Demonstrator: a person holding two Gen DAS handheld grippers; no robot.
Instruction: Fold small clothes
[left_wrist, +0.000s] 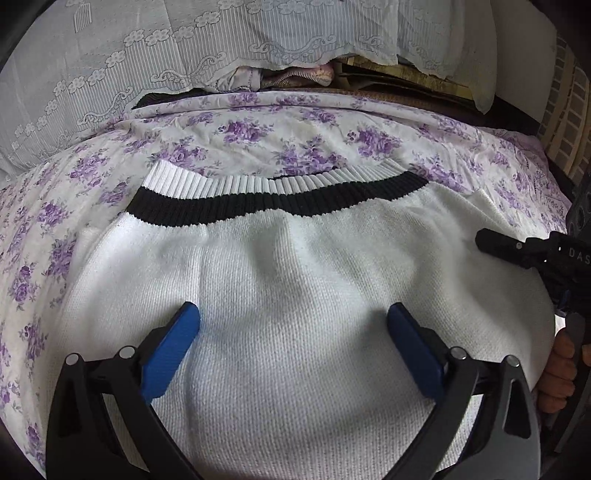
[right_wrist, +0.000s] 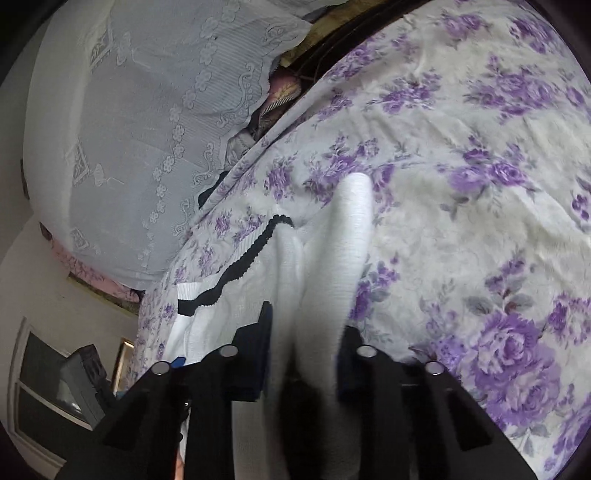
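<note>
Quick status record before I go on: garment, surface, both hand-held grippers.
garment: white knit sweater, black-and-white ribbed band at its far edge, lying on the bed
surface: purple floral sheet
left hand-held gripper: open, blue fingers spread over the sweater, gripping nothing
right hand-held gripper: closed on a bunched white fold of the sweater at its side
background: lace-covered pillows

White knit garment (left_wrist: 295, 280) cut off at bottom edge, right gripper (right_wrist: 303, 332) fingertips blurred, possibly buried in knit folds
</note>
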